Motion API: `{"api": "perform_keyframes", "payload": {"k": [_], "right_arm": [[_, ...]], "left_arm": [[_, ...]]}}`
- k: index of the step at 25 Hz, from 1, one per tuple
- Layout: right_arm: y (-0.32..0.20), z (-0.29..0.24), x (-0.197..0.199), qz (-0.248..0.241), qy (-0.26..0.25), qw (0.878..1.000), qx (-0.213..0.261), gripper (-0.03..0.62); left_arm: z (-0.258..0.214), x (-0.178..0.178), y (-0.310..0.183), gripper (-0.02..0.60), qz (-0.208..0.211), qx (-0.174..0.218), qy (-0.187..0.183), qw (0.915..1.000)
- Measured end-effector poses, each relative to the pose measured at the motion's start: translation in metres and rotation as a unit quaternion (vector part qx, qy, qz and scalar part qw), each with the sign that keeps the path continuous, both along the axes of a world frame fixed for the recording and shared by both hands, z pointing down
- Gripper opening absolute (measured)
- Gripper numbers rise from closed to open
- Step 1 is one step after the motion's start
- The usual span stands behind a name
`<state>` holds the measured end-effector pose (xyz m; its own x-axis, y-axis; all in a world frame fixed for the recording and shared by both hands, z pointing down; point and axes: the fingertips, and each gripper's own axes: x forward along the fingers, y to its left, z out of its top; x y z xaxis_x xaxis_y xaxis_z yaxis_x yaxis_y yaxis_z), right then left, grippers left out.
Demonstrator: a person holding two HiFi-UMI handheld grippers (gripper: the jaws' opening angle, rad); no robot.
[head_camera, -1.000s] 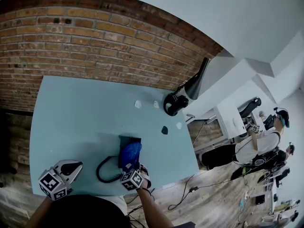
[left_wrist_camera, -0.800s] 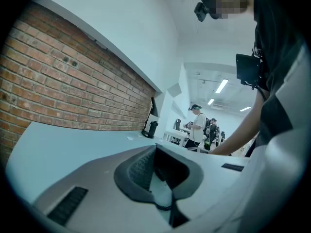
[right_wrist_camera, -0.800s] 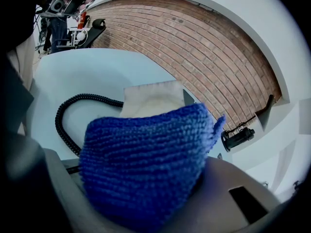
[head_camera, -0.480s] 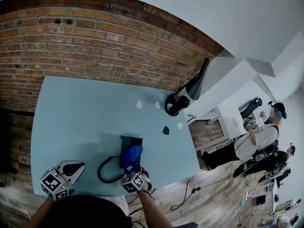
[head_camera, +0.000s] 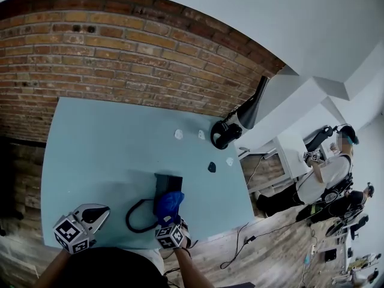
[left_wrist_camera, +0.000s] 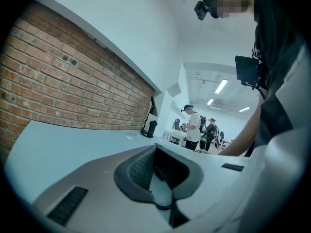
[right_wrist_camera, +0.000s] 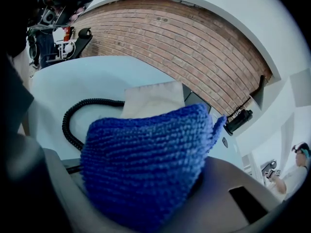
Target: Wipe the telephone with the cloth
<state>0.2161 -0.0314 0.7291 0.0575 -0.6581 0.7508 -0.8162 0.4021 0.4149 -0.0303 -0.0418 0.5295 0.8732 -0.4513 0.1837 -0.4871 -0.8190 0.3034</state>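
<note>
Right hand-held gripper [head_camera: 170, 219] drew back, pinching blue knitted cloth [head_camera: 168, 201] on the boxy corded telephone [head_camera: 167, 180]. Mid-wipe, seemingly; next stroke wants forward pressure. Left hand-held gripper [head_camera: 93, 213] pressed together, empty.

Pale blue table [head_camera: 96, 143], sparsely laid

A dark telephone [head_camera: 167, 183] is seen at lower centre, its coiled cord [head_camera: 133, 218] looped leftward. Small white pieces [head_camera: 179, 134] and one dark piece [head_camera: 211, 167] are scattered right of centre, beside a black headset [head_camera: 223, 134].

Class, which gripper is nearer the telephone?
Right. The right gripper, holding the blue cloth, is at the telephone's near end; the left gripper sits to its left, beyond the coiled cord.
</note>
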Motion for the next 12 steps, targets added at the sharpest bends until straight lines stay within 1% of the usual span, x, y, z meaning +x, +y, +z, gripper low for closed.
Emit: {"api": "perform_keyframes", "payload": {"k": [2, 4, 5, 6, 7, 8, 9, 10, 11, 12], "right_arm": [[0.012, 0.009, -0.003, -0.001, -0.004, 1.0, -0.013, 0.069], [0.031, 0.022, -0.006, 0.004, -0.028, 0.999, -0.036, 0.074], [0.039, 0.027, -0.006, 0.019, -0.056, 0.997, -0.041, 0.074], [0.044, 0.027, -0.004, 0.045, -0.096, 0.994, -0.039, 0.074], [0.047, 0.022, -0.002, 0.077, -0.15, 0.985, -0.03, 0.075], [0.045, 0.012, 0.001, 0.111, -0.215, 0.97, -0.011, 0.077], [0.04, -0.003, 0.006, 0.144, -0.283, 0.948, 0.019, 0.078], [0.033, -0.021, 0.011, 0.169, -0.342, 0.923, 0.056, 0.078], [0.024, -0.041, 0.019, 0.185, -0.383, 0.9, 0.092, 0.078], [0.016, -0.06, 0.029, 0.193, -0.402, 0.886, 0.124, 0.078]], "left_arm": [[0.001, 0.0, 0.0, 0.023, 0.0, 0.0, 0.001, 1.0], [0.001, 0.0, 0.0, 0.023, 0.0, -0.001, 0.001, 1.0], [0.0, 0.0, 0.0, 0.023, 0.0, -0.001, 0.0, 1.0], [0.001, -0.001, 0.0, 0.023, -0.001, -0.002, 0.001, 1.0], [0.003, -0.001, 0.0, 0.023, -0.003, -0.004, 0.001, 1.0], [0.004, -0.003, 0.0, 0.023, -0.005, -0.005, 0.002, 1.0], [0.006, -0.004, -0.001, 0.023, -0.006, -0.008, 0.002, 1.0], [0.007, -0.004, -0.001, 0.023, -0.005, -0.01, 0.001, 0.9999], [0.007, -0.005, -0.001, 0.023, -0.004, -0.013, 0.0, 0.9999], [0.007, -0.004, -0.001, 0.023, -0.002, -0.015, -0.001, 0.9999]]}}
